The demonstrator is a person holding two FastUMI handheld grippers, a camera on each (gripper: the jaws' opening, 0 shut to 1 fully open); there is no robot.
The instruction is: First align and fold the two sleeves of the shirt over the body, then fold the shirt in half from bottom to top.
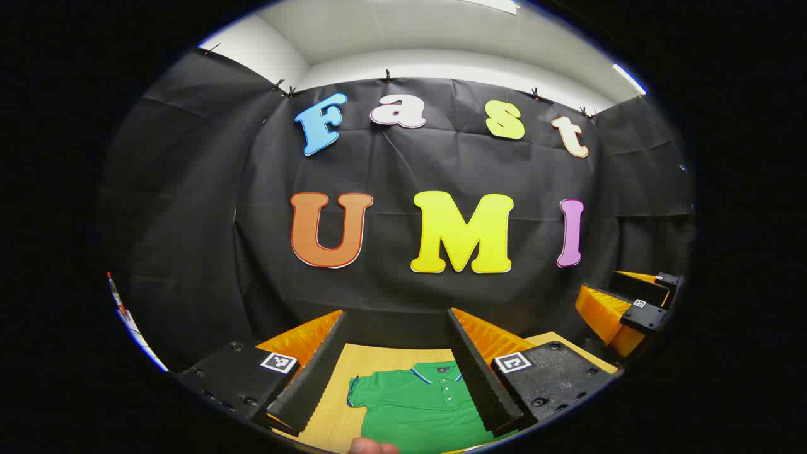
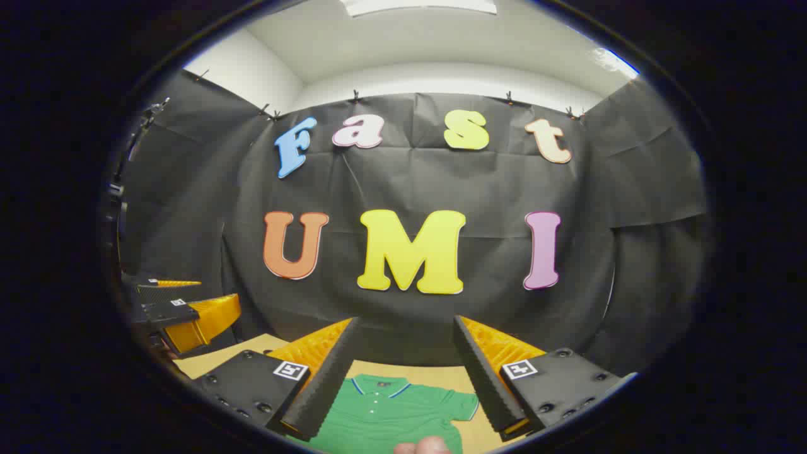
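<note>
One green shirt [image 1: 419, 403]; one table [image 1: 334, 403] — two tongs: left [image 1: 394, 369], right [image 2: 403, 372]

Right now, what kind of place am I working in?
Likely a recording booth, not a home: black cloth walls clipped up, a wooden table bearing a green polo shirt, plain ceiling above.

Ahead of the gripper a black cloth wall [image 1: 416, 170] is hanging in creased folds, clipped along its top edge by small clamps [image 1: 388, 78]. More black cloth is wrapping round to either side. Above it a white wall band [image 2: 441, 79] is showing, and a pale ceiling [image 1: 403, 25] is glowing under a bright light panel [image 2: 419, 6]. Below, a light wooden tabletop [image 1: 328, 410] is lying under the cloth's foot.
</note>
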